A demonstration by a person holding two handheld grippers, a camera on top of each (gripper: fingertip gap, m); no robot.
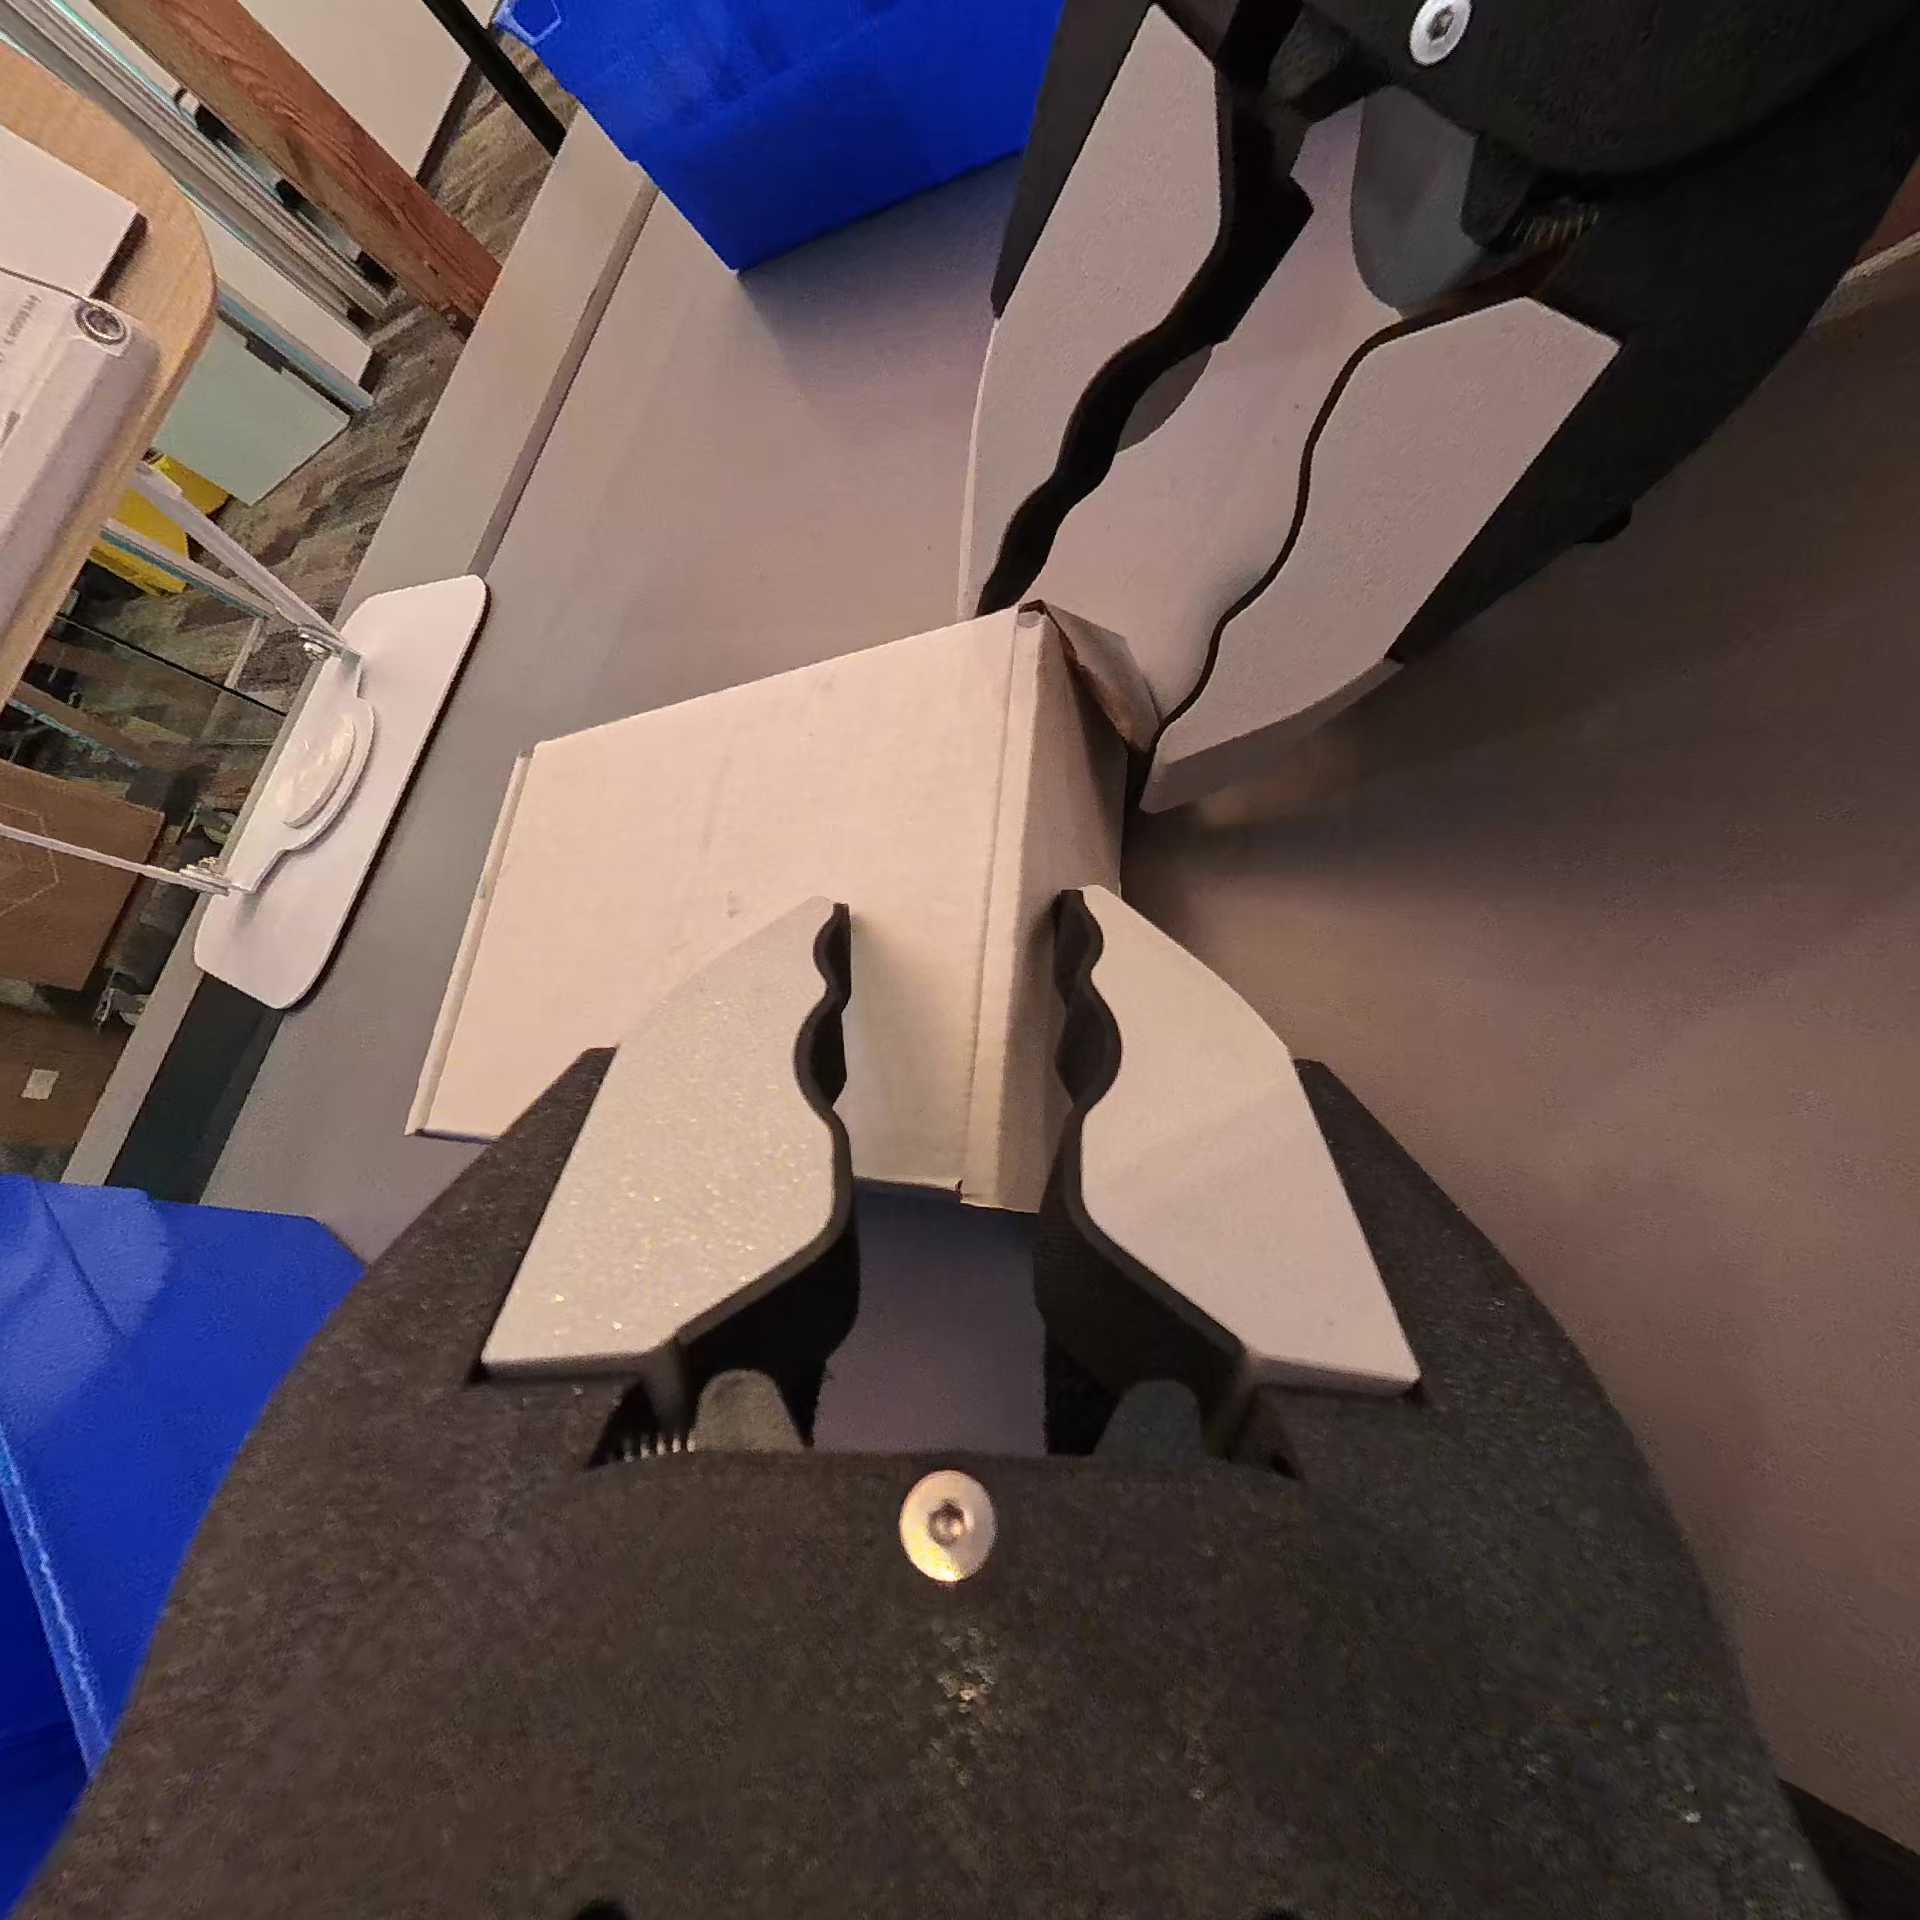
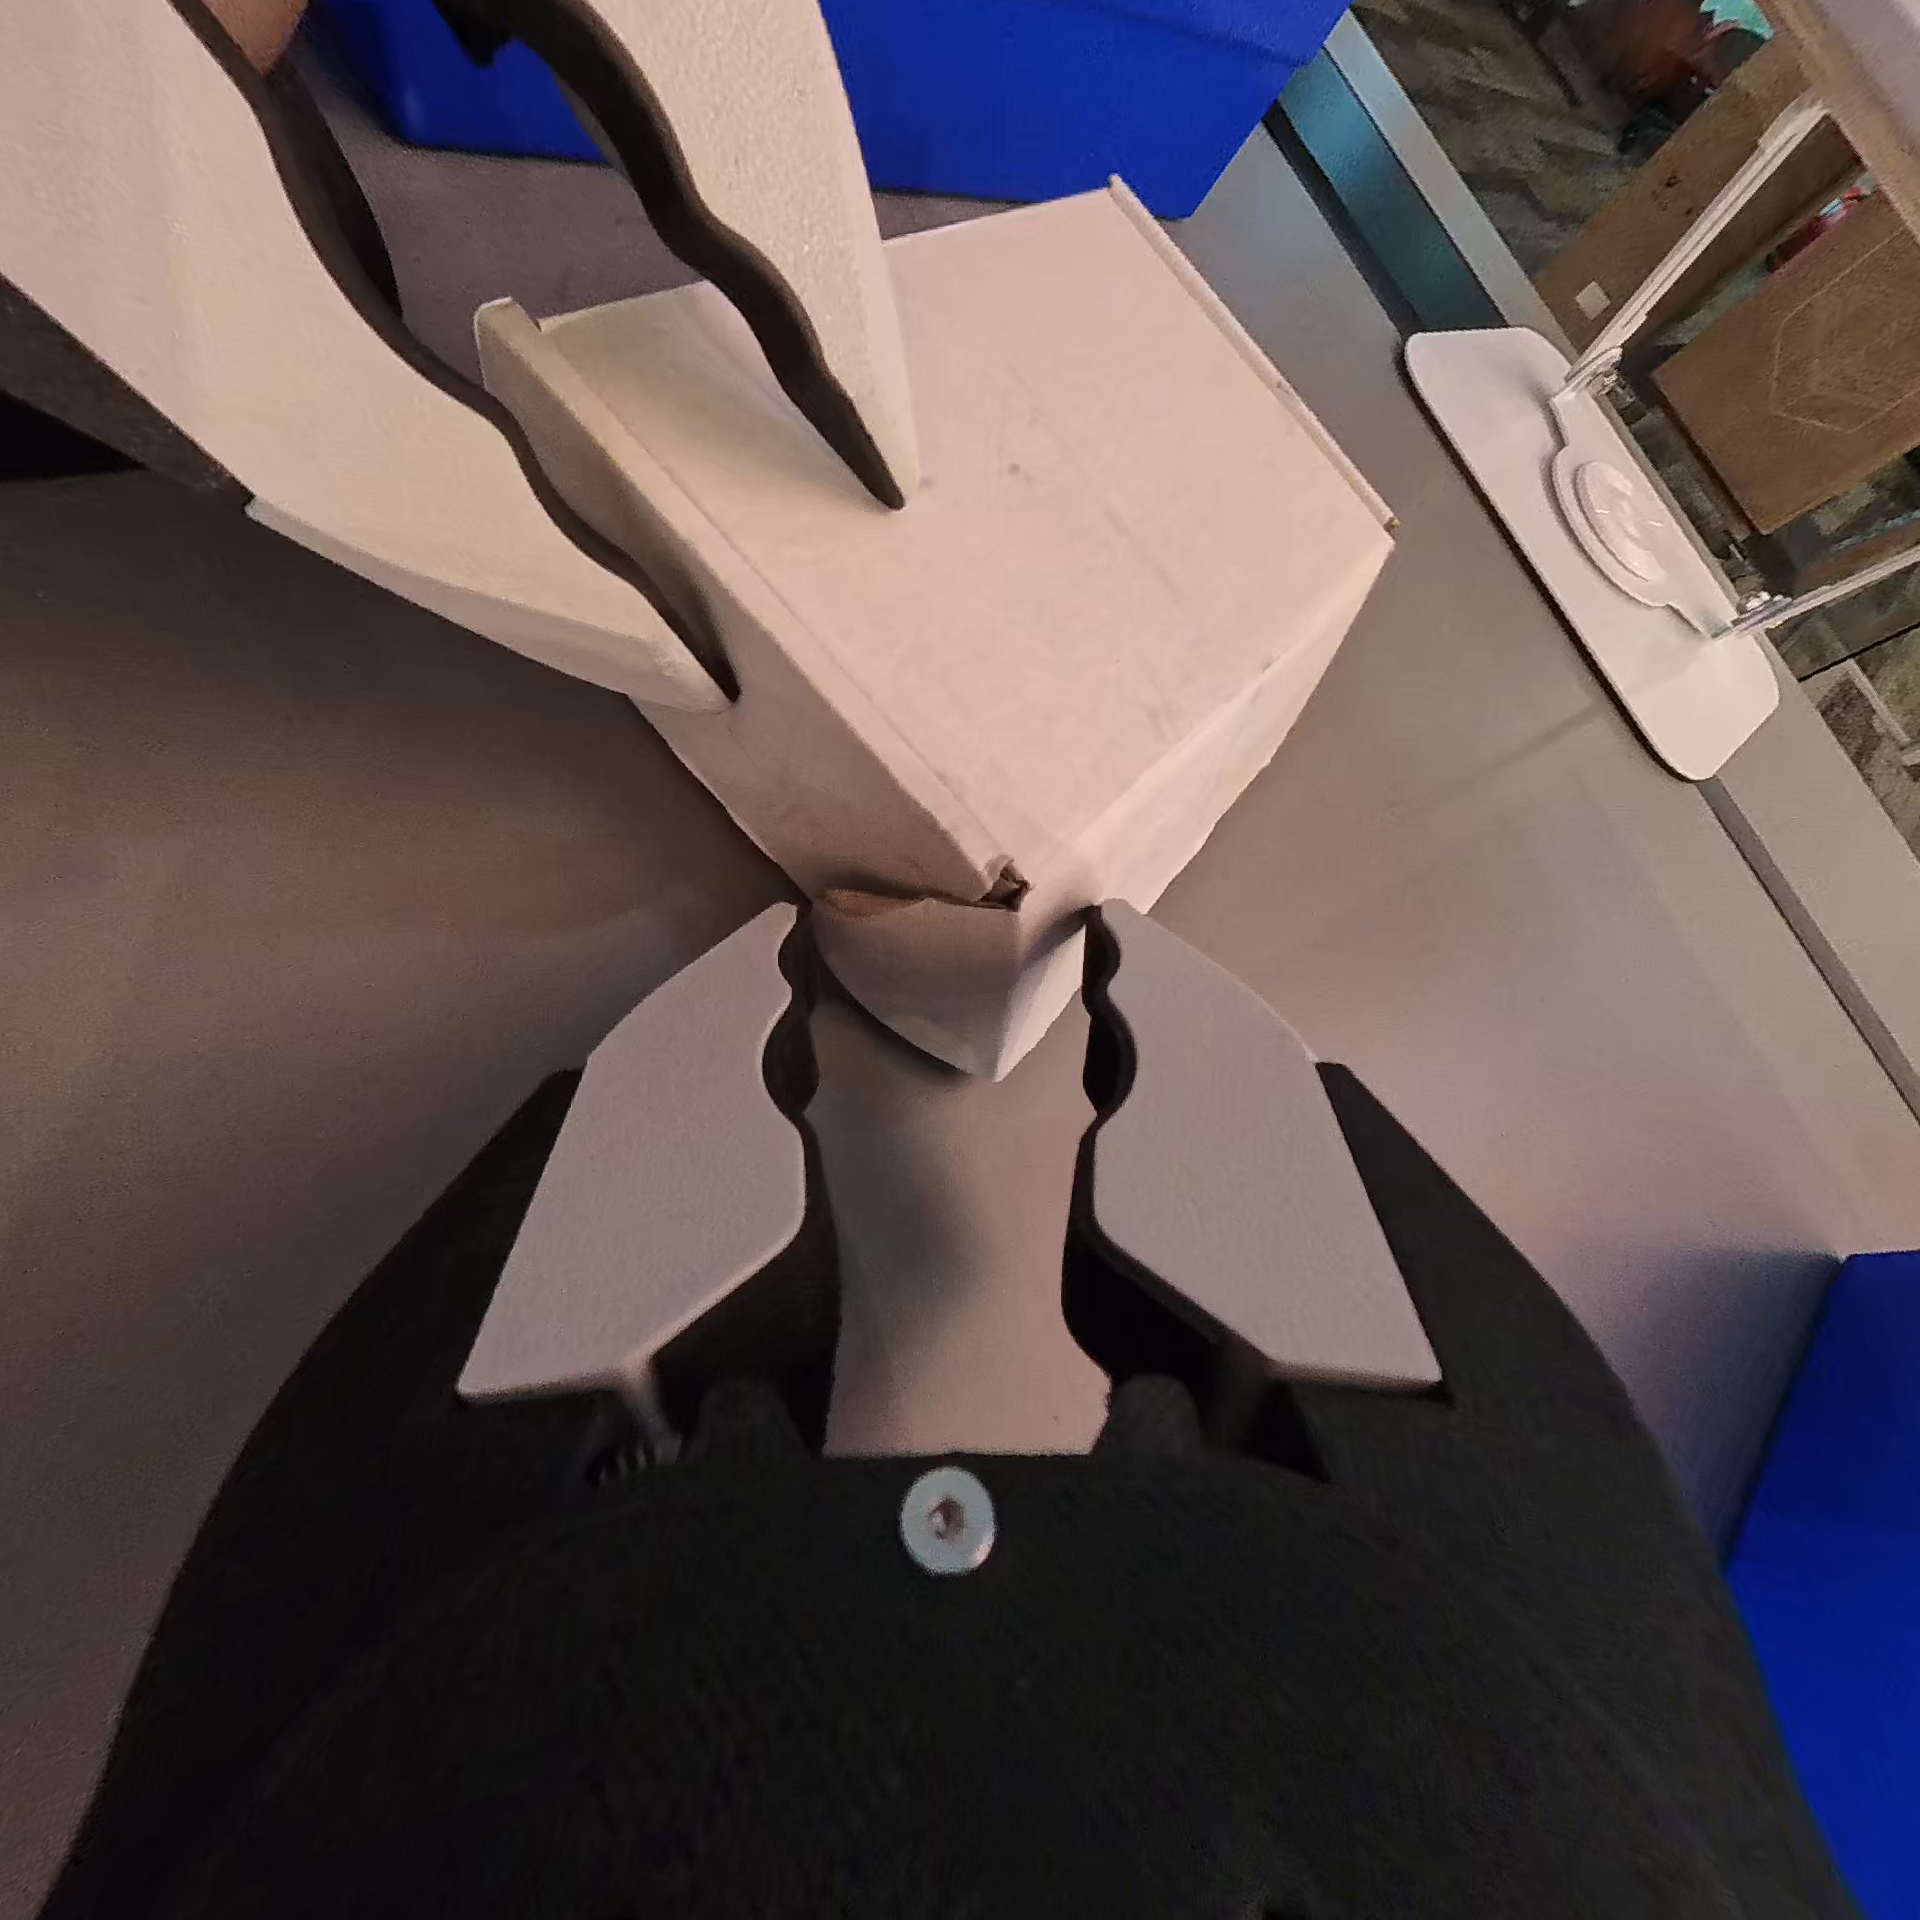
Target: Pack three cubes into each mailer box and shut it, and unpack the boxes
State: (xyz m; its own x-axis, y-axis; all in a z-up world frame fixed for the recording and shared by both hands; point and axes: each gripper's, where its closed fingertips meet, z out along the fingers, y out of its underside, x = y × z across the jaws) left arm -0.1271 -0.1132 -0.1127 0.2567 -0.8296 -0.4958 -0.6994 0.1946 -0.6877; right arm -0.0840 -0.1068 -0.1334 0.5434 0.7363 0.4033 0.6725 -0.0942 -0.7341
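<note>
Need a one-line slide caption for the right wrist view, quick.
Right gripper, jaws open, meets a corner flap of the closed white mailer box while the left gripper straddles its far edge.

my left gripper (image 1: 951, 914) and right gripper (image 2: 940, 920) match: grainy black bodies, pale grey fingers (image 1: 717, 1122) with wavy black pads, a silver hex screw (image 1: 948, 1525).

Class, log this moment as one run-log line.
box: white mailer box closed on grey table | left hand-held gripper: open, straddling box edge | right hand-held gripper: open at corner flap
</note>
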